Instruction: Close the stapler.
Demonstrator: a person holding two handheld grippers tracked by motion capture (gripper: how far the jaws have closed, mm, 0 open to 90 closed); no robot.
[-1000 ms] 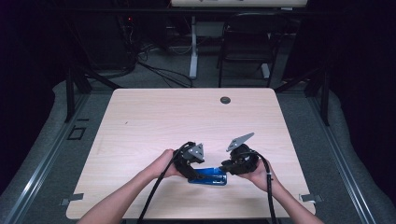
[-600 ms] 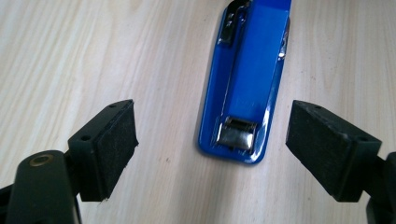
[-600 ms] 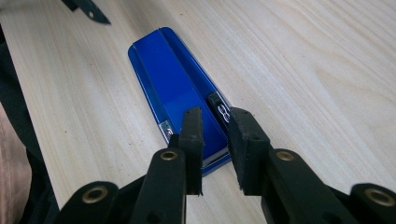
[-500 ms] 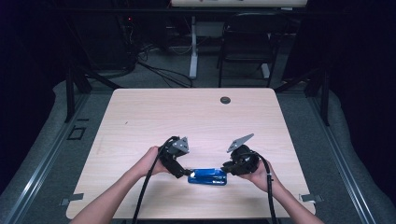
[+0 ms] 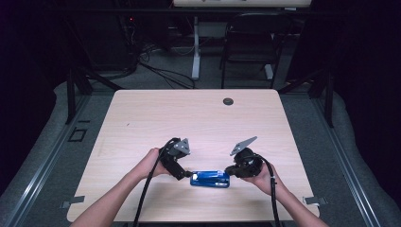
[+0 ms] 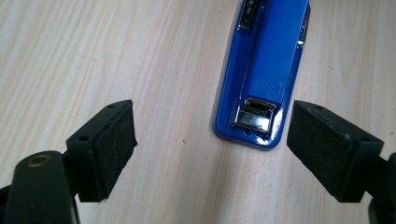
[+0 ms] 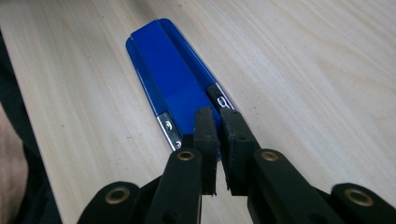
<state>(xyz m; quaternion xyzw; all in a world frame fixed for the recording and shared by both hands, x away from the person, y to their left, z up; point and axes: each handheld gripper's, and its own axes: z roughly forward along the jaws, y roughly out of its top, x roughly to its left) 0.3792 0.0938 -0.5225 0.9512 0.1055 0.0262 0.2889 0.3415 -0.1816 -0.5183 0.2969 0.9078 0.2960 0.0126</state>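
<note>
Both grippers unmoved; left gripper [image 5: 185, 174] jaws open by stapler [image 5: 210, 179].

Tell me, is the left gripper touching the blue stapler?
Apart. In the left gripper view the left gripper has its jaws wide open, with bare table between each and the stapler.

Right gripper [image 7: 217, 140] jaws hide the stapler's [image 7: 173, 79] near end

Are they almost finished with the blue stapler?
Hard to say. The right gripper has its jaws nearly closed at one end of the blue stapler, seemingly pinching it. The left gripper is wide open near the other end, touching nothing. The stapler lies flat on the table; gripping that end seems left.
</note>
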